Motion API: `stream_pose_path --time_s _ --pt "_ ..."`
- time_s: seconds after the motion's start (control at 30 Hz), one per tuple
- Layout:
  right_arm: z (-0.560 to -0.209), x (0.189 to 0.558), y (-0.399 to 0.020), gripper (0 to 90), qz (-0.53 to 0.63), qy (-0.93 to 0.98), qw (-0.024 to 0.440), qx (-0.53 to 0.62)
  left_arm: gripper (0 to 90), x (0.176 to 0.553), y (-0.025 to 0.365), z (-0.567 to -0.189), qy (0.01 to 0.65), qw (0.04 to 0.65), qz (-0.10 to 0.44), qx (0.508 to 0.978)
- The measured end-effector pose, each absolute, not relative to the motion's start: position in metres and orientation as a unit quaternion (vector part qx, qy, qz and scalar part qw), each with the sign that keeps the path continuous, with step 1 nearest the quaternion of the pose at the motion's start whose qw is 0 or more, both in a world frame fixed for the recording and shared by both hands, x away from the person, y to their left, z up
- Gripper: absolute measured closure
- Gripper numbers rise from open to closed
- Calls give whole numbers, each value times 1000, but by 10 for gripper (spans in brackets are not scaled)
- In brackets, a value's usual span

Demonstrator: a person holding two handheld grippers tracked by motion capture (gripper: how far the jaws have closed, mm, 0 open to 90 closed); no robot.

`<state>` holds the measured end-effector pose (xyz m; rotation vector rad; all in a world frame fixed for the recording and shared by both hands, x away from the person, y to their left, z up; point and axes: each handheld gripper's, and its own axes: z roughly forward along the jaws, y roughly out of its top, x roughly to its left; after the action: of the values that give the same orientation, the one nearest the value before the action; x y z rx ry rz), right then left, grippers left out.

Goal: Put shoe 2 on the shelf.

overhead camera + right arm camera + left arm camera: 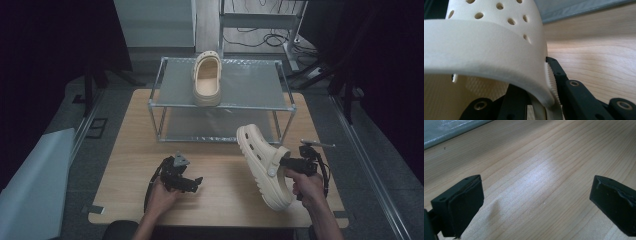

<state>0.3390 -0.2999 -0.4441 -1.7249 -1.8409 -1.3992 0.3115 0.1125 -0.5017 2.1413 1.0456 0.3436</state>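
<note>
A cream clog (262,162) hangs tilted over the right side of the wooden table (220,165), its toe toward the rack. My right gripper (286,161) is shut on the clog's side wall near the strap. In the right gripper view the clog's wall (499,50) with its round holes sits pinched between the black jaws. A second cream clog (206,80) stands on the top shelf of the metal rack (222,106). My left gripper (196,182) rests low over the table at the front left, open, with bare wood (536,182) between its pads (464,205).
The two-shelf rack occupies the back half of the table. A pale sheet (35,185) lies on the floor at the left. Cables (265,37) and frame legs stand behind the rack.
</note>
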Motion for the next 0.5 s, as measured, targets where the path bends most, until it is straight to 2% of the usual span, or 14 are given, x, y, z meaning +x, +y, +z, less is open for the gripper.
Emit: stream_pose_path --time_s 0.5 --pt "-411 347 -294 785 -513 -608 159 -585 0 310 113 -500 399 366 136 829"
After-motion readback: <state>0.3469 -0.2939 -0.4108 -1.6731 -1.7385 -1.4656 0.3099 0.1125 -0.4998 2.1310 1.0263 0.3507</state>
